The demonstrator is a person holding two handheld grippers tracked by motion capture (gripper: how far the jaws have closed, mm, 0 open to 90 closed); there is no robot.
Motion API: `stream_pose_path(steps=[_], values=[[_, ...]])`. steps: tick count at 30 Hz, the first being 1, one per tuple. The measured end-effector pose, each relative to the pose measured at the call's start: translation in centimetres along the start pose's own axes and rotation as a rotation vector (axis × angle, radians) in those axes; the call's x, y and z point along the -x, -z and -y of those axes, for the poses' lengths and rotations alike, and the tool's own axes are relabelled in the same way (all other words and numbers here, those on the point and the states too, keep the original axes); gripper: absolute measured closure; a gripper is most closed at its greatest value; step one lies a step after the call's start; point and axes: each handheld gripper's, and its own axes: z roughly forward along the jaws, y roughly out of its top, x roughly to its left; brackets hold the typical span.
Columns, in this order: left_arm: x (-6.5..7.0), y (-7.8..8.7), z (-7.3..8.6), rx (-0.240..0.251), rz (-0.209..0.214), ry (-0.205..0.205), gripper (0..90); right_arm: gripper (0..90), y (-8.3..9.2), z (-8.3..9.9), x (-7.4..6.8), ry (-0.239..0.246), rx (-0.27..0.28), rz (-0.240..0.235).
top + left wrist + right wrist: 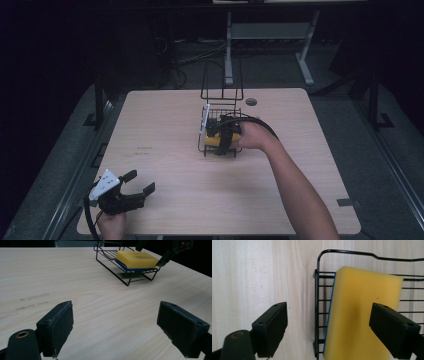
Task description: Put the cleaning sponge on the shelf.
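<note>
While the left gripper (pixel 134 183) waits with jaws apart by the table's (pixel 165 210) near left corner, the right gripper (pixel 328 332) hovers, jaws spread and empty, over the yellow sponge (pixel 359 315) lying in the wire rack (pixel 110 258) toward the far edge; placement looks done, withdrawal remaining.

Sponge (pixel 359 320) cut off below

Both grippers are black, each with two broad, flat jaws. The left gripper (pixel 131 190) carries a white-grey three-cornered plate (pixel 105 182) on top and a black cable (pixel 90 218) loops from it. A brass-coloured ring (pixel 22 334) sits near its left jaw. The right gripper (pixel 220 134) has a black cable (pixel 257 122) too. The forearms seem bare, without sleeves.
</note>
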Motion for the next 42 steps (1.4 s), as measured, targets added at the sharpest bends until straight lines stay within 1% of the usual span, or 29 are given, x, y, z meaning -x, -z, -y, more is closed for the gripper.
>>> stream_pose_path(steps=[4,6,10,14,17,21,22,24,25,28,31,33,34,38,39,42], values=[[0.1,0.0,0.0,-0.002,0.003,-0.004,12.9,15.0,0.0,0.0,-0.4,0.005,-0.006,0.006],[0.2,-0.1,0.0,-0.003,0.004,-0.008,12.9,15.0,0.2,0.1,-0.9,0.007,0.008,0.004],[0.3,-0.1,-0.1,-0.003,0.005,-0.011,12.9,15.1,0.3,0.4,-1.4,0.004,0.006,0.003],[0.3,-0.2,-0.1,-0.005,0.003,-0.010,12.9,15.1,0.4,0.5,-1.8,0.012,0.003,0.005],[0.3,-0.2,-0.1,-0.008,0.003,-0.011,13.0,15.3,0.5,0.7,-2.1,0.013,0.017,0.002],[0.3,-0.3,0.0,-0.010,0.002,-0.013,13.0,15.3,0.5,0.9,-2.3,0.020,0.011,0.000],[0.3,-0.2,0.0,-0.008,0.002,-0.013,13.0,15.3,0.5,1.2,-2.4,0.010,0.012,-0.003],[0.3,-0.2,0.0,-0.009,0.002,-0.013,12.9,15.3,0.5,1.4,-2.6,0.008,0.017,-0.005],[0.3,-0.3,0.0,-0.007,0.001,-0.013,13.0,15.3,0.5,1.5,-2.7,0.003,0.011,-0.002],[0.3,-0.3,-0.1,-0.011,0.002,-0.017,12.9,15.3,0.6,1.7,-3.0,0.007,0.012,0.004],[0.4,-0.4,-0.1,-0.013,0.007,-0.017,12.9,15.3,0.6,1.9,-3.2,0.008,0.026,0.002],[0.4,-0.5,-0.1,-0.012,0.008,-0.018,12.9,15.3,0.6,2.0,-3.4,0.003,0.025,0.000],[0.5,-0.6,-0.1,-0.009,0.011,-0.018,12.9,15.3,0.5,2.2,-3.7,0.000,0.024,-0.004],[0.5,-0.8,-0.2,-0.014,0.015,-0.021,12.9,15.3,0.5,2.4,-4.2,0.004,0.025,-0.006],[0.5,-0.8,-0.2,-0.020,0.019,-0.028,13.0,15.3,0.4,2.7,-4.5,-0.003,0.028,-0.009],[0.5,-0.8,-0.1,-0.021,0.018,-0.028,12.9,15.3,0.3,3.0,-4.6,-0.003,0.020,-0.010]])
